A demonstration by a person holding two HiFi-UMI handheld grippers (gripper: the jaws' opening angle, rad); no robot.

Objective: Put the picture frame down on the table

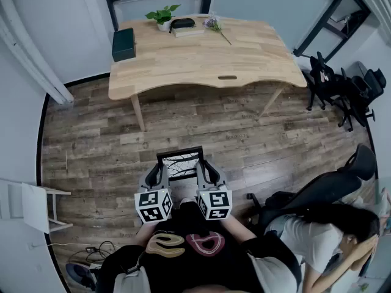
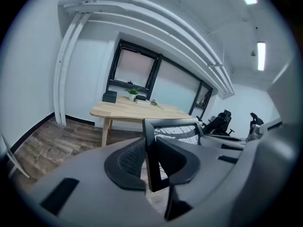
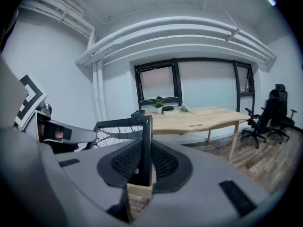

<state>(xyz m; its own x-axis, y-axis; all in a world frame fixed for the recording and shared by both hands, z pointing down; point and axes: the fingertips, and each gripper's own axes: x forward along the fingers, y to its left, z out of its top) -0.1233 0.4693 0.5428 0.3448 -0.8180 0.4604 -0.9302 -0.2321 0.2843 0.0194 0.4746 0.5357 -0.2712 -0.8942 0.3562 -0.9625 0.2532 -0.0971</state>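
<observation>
A black picture frame (image 1: 179, 164) with a white branch print hangs over the wooden floor, held between both grippers. My left gripper (image 1: 156, 174) is shut on the frame's left edge (image 2: 151, 150), with the bar pinched between its pads. My right gripper (image 1: 208, 172) is shut on the right edge (image 3: 144, 143). The light wooden table (image 1: 201, 60) stands some way ahead of the frame, seen as a table (image 2: 137, 111) past the left jaws and a table (image 3: 199, 118) past the right jaws.
On the table's far side sit a potted plant (image 1: 162, 16), a dark green box (image 1: 123, 44), a small dark case (image 1: 182, 24) and a flower sprig (image 1: 214, 24). Black office chairs (image 1: 339, 84) stand at the right. A seated person (image 1: 317, 237) is at lower right. A white stand (image 1: 38, 206) is at left.
</observation>
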